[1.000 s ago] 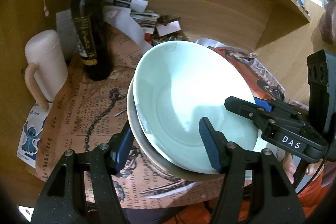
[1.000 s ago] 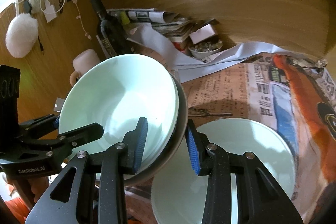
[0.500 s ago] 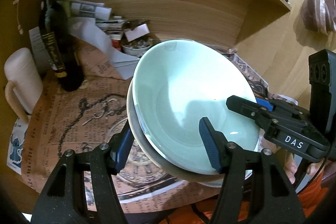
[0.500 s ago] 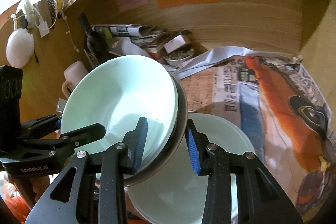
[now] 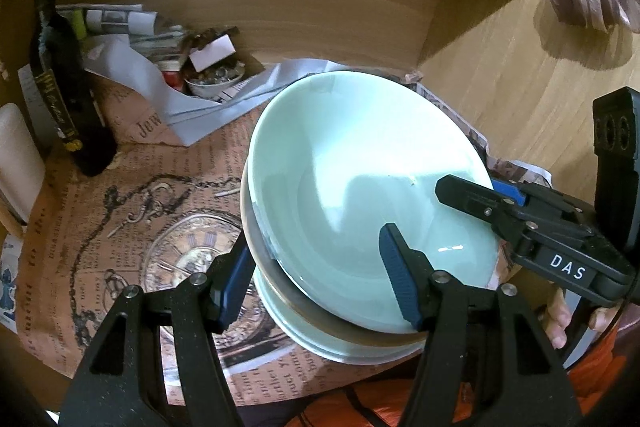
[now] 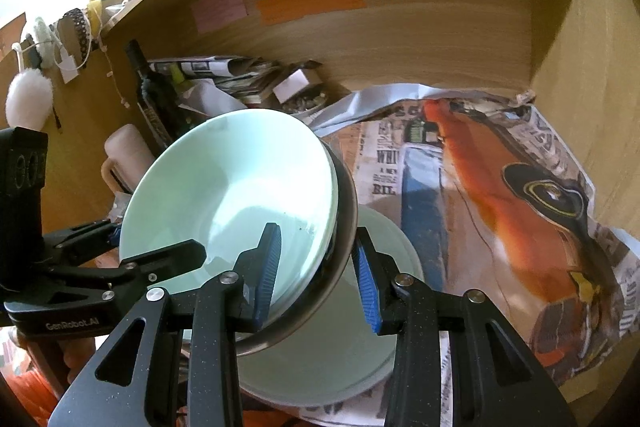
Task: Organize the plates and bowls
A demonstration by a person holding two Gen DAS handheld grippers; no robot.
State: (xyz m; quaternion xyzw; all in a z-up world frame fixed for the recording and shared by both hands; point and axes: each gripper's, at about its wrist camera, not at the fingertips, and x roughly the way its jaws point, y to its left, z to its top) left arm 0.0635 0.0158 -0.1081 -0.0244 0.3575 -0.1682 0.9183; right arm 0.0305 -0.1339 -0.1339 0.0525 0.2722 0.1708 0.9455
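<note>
Both my tools, left tool and right tool, pinch the bowl stack; I keep it level and lower it centred onto the pale plate.

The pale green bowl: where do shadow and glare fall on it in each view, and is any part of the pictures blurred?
Left wrist view: the bowl carries a soft grey shadow at its centre, small glints near the front rim; the picture edges bend. Right wrist view: the same shadow, the window corner washed out, the newspaper slightly smeared.
</note>
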